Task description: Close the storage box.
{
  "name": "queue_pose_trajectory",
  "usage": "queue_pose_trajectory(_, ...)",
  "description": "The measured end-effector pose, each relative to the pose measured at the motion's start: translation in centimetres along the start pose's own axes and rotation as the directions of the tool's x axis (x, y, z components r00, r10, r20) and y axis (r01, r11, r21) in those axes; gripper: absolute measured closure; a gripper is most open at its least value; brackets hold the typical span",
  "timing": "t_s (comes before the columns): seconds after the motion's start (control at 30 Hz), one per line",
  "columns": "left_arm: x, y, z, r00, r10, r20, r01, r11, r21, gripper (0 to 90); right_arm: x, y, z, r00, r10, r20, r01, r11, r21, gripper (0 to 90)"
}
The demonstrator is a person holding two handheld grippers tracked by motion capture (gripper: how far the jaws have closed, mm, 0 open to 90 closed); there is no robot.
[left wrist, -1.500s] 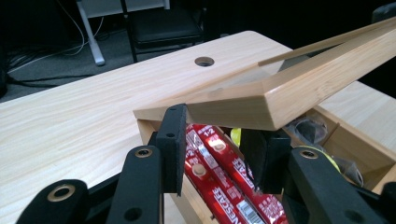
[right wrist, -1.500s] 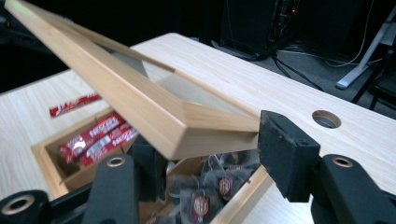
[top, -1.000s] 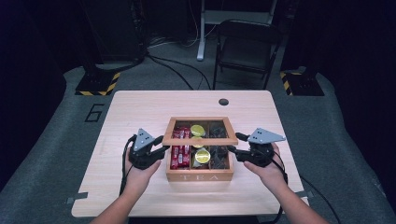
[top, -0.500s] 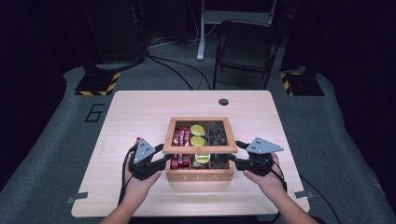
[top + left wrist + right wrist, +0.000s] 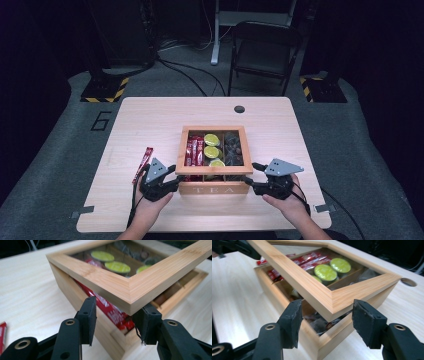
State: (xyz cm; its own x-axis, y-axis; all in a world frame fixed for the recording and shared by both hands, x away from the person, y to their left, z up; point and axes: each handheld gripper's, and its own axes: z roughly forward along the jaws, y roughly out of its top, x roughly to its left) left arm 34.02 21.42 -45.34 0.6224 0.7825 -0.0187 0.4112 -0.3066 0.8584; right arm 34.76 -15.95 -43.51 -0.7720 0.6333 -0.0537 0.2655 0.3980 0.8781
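Centrally on the counter [image 5: 150, 125] sits the tea box [image 5: 212, 187], its lid [image 5: 213, 171] raised at the front. Left claw [image 5: 172, 181] and right claw [image 5: 252, 186], both wide, straddle the lid's front corners.

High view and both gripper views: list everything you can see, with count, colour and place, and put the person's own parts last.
Table: one, light wood, centre of the dark floor.
Tea box: one, light wood, marked TEA, near the table's front edge.
Lid: one, wood frame with clear pane, front edge lifted off the box.
Red sachets: several, left compartment.
Green-topped pods: three, middle compartment.
Dark packets: count unclear, right compartment.
Loose sachet: one, red, on the table left of the box.
Hole: one, dark, table's far edge.
Chair: one, dark, behind the table.
Striped bases: two, black-yellow, on the floor.
Left tongs: black, open, at the lid's front left corner.
Right tongs: black, open, at the front right corner.
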Motion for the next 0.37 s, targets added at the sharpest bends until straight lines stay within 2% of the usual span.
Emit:
queue_pose_trajectory(0.07, 0.0, -0.2, 0.1, 0.9999, -0.004, 0.012, 0.004, 0.9999, 0.013, 53.6, 0.1, -0.3, 0.0, 0.9994, -0.029, -0.018, 0.03, 1.0, 0.007, 41.1)
queue_pose_trajectory(0.1, 0.0, -0.3, 0.2, 0.9993, -0.012, 0.035, 0.01, 0.999, 0.043, 50.7, 0.2, -0.4, 0.0, 0.9999, -0.014, -0.009, 0.014, 1.0, 0.012, 41.1)
queue_pose_trajectory(0.13, -0.1, -0.5, 0.3, 0.9992, -0.011, 0.037, 0.009, 0.9981, 0.061, 48.1, 0.2, -0.4, 0.0, 0.9998, -0.012, -0.017, 0.013, 1.0, 0.008, 41.0)
queue_pose_trajectory(0.2, -0.4, -0.9, 0.3, 0.9978, 0.045, 0.048, -0.05, 0.9932, 0.105, 42.4, 0.3, -0.4, -0.1, 0.9992, -0.01, -0.038, 0.01, 1.0, -0.005, 39.8)
queue_pose_trajectory(0.27, -0.7, -1.5, -0.1, 0.9967, 0.062, 0.053, -0.066, 0.995, 0.076, 36.1, 0.4, -0.3, -0.3, 0.9991, -0.012, -0.041, 0.011, 1.0, -0.026, 37.9)
queue_pose_trajectory(0.37, -0.4, -1.8, -0.6, 0.9977, 0.039, 0.056, -0.043, 0.9964, 0.074, 34.2, 0.5, -0.3, -0.2, 0.9993, -0.019, -0.032, 0.018, 1.0, -0.021, 37.3)
